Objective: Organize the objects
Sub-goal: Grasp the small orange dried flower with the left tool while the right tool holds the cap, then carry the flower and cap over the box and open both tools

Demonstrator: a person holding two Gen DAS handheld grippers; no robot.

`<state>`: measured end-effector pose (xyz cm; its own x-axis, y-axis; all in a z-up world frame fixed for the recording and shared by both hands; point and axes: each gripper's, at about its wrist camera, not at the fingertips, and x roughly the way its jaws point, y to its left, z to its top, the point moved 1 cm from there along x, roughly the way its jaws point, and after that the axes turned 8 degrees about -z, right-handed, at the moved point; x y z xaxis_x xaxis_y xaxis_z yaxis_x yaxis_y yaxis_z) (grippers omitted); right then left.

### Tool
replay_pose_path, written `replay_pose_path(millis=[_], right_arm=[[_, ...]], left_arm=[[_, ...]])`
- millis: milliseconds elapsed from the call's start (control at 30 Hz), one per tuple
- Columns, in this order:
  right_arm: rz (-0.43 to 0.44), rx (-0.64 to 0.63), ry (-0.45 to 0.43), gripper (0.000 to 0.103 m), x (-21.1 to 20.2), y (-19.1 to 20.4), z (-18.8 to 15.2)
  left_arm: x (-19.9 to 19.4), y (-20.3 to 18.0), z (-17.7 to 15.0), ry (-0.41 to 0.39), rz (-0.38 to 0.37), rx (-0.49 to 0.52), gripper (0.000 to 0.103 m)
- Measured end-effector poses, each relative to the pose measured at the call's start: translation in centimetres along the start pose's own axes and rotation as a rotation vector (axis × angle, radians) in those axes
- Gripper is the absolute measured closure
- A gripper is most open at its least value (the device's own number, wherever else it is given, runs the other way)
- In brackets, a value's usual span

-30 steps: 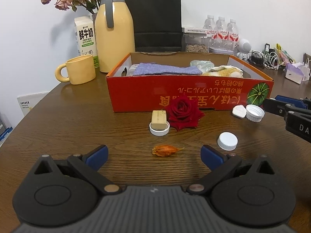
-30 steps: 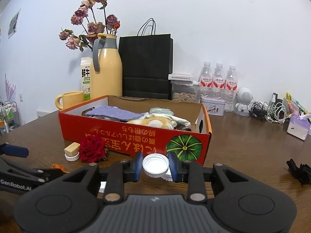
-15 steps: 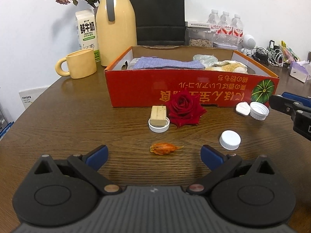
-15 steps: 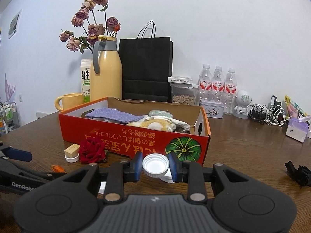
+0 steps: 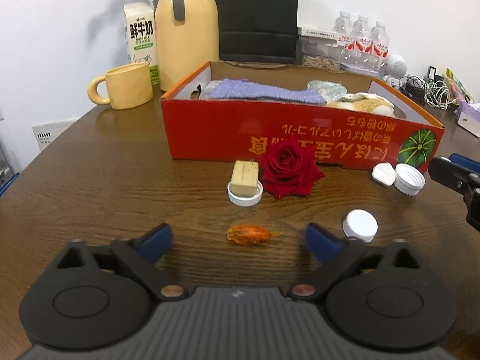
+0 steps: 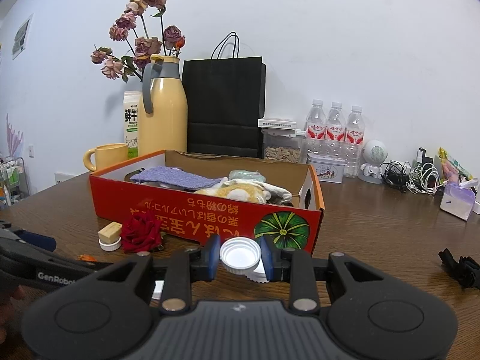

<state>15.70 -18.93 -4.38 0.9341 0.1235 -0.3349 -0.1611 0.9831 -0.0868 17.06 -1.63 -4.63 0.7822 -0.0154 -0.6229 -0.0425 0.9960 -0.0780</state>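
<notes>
on the dark wooden table (image 5: 90, 186), the left gripper (image 5: 237, 240) points down at a small dried orange flower bud (image 5: 250, 234) lying on the wood between its blue fingertips; jaws closing, pads clear of the bud on both sides. a closed white plastic bottle cap (image 5: 360, 225) sits just beside the right-hand fingertip, its lower edge cut off by the finger.

right gripper (image 6: 240, 256) pinches an upturned white ribbed bottle cap (image 6: 240, 255) between its blue pads. another white piece behind that cap is mostly hidden; shape hard to make out. whether the cap rests on the table or is lifted cannot be told.

red cardboard box with a green pumpkin print (image 6: 210, 216) stands mid-table, holding a lavender knitted cloth (image 6: 177, 177) and pale crumpled items i cannot identify. against its front wall: a red rose head (image 5: 288, 168), touching a tan cork block resting in a white lid (image 5: 244, 177).

in the right wrist view, the left gripper's body enters at the left edge, covering most of the bud.
</notes>
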Motion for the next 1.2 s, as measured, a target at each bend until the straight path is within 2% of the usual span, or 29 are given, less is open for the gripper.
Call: replay_pose_path(millis=[100,167,500,667,933,1200], right_arm=[[0.000,0.000,0.000,0.075,0.0,0.0,0.0],[-0.001,0.000,-0.001,0.075,0.0,0.0,0.0],[-0.006,0.001,-0.001,0.075,0.1,-0.2,-0.1],[-0.004,0.011,-0.010,0.075,-0.1,-0.2,-0.2],[0.022,-0.003,-0.048,0.075,-0.2,0.9,2.2],[0.000,-0.020,-0.124,0.075,2.4,1.9,6.7]], left_arm=[[-0.3,-0.1,-0.2,-0.020,-0.002,0.000,0.038],[-0.5,-0.2,-0.3,-0.033,-0.009,0.004,0.061],[-1.6,0.1,-0.3,-0.071,-0.060,-0.012,0.062],[-2.9,0.0,0.5,-0.121,-0.103,0.005,0.061],[-4.4,-0.7,4.7,-0.246,-0.157,0.041,0.061],[-2.9,-1.1,9.5,-0.331,-0.169,0.040,0.061]])
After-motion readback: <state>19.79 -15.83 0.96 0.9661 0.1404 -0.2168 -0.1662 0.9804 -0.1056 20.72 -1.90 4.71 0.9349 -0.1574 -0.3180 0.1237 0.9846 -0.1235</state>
